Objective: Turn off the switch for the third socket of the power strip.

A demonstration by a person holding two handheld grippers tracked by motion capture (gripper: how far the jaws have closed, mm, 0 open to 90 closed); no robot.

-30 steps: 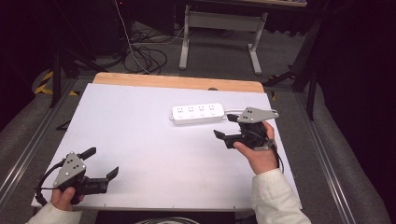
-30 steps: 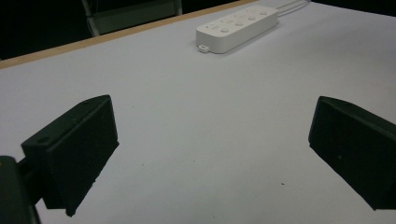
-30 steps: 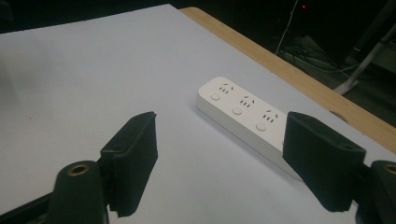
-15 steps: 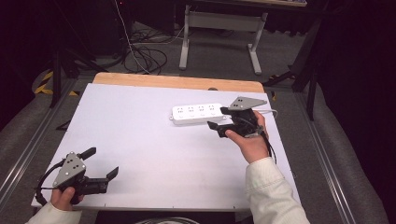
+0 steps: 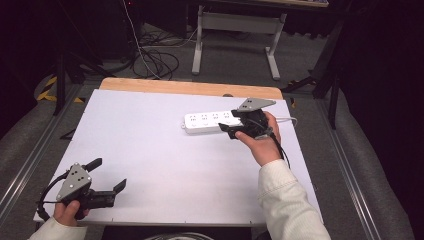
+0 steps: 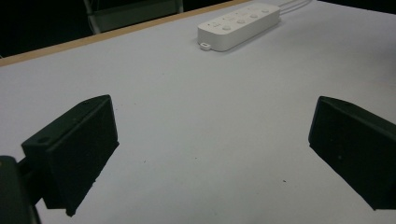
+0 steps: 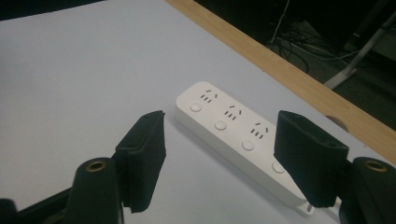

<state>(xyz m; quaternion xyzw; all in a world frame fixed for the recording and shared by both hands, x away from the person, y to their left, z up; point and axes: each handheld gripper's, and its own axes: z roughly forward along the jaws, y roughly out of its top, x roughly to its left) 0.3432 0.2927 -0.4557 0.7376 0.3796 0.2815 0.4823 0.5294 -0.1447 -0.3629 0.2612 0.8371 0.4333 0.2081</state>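
A white table [image 5: 165, 150] with a wooden far edge bears a power strip [image 5: 207, 121]

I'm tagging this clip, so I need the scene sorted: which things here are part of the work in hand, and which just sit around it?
In the job:
- white power strip, lying flat on the table
- right gripper, jaws straddling the strip's cable end, just closing, not yet pressing

Not in it:
- left gripper, open over bare table
- cables on the floor
- metal stand behind
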